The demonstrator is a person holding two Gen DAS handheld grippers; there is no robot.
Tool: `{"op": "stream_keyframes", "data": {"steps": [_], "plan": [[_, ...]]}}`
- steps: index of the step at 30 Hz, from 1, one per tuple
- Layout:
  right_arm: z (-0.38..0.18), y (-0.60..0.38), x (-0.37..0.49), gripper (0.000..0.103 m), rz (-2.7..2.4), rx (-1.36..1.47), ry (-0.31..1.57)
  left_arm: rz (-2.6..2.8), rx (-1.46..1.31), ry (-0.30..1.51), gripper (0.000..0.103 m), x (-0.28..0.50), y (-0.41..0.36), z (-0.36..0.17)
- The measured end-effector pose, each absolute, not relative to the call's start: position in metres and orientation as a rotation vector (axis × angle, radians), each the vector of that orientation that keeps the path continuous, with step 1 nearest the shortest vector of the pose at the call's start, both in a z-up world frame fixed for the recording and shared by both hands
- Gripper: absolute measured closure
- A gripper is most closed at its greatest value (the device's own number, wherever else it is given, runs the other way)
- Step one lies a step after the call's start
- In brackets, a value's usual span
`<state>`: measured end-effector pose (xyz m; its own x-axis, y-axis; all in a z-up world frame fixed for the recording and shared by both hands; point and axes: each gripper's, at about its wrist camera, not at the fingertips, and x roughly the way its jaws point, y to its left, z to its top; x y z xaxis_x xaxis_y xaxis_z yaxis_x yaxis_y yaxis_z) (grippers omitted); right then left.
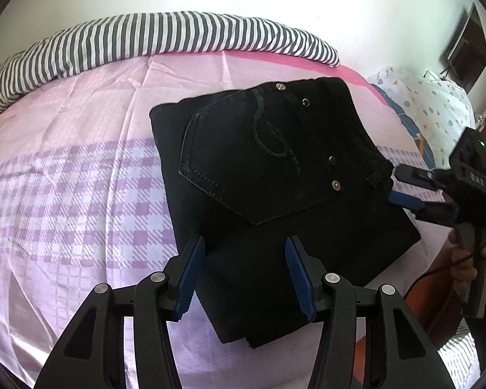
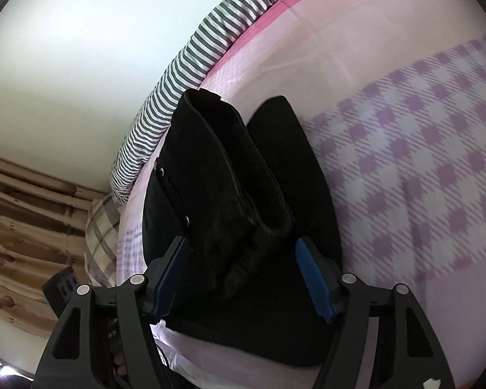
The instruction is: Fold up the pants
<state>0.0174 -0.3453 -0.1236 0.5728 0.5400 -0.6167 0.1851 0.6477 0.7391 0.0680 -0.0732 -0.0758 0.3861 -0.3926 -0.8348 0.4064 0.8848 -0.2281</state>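
The black pants (image 1: 275, 175) lie folded into a compact stack on the pink and purple checked bed sheet (image 1: 64, 194), back pocket facing up. My left gripper (image 1: 244, 275) is open, its blue pads on either side of the stack's near edge. My right gripper (image 1: 401, 188) is open at the stack's right edge by the waistband. In the right wrist view the right gripper (image 2: 239, 278) is open, straddling the layered edge of the pants (image 2: 230, 194). Neither gripper is closed on the cloth.
A grey and white striped blanket (image 1: 145, 35) lies along the far edge of the bed against the wall. A white patterned duvet (image 1: 431, 103) sits at the right. Curtains (image 2: 22, 220) and a checked pillow (image 2: 102, 223) show at the left of the right wrist view.
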Motion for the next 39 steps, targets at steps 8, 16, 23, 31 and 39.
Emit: {"op": "stream_keyframes", "data": {"steps": [8, 16, 23, 31, 39], "plan": [[-0.137, -0.355, 0.05, 0.035, 0.293, 0.944, 0.888, -0.509, 0.025, 1.08, 0.048, 0.07, -0.076, -0.085], [-0.128, -0.337, 0.096, 0.046, 0.432, 0.833, 0.974, -0.506, 0.053, 1.079, 0.046, 0.075, -0.081, -0.089], [-0.102, -0.324, 0.069, 0.087, 0.317, 0.766, 0.969, -0.492, 0.006, 1.068, 0.046, 0.081, -0.069, -0.083], [-0.068, -0.329, 0.032, 0.089, 0.167, 0.757, 0.881, -0.494, -0.005, 1.007, 0.046, 0.083, -0.057, -0.059], [-0.115, -0.366, 0.013, 0.09, 0.036, 0.869, 0.959, -0.54, 0.054, 0.998, 0.046, 0.088, -0.079, -0.058]]}}
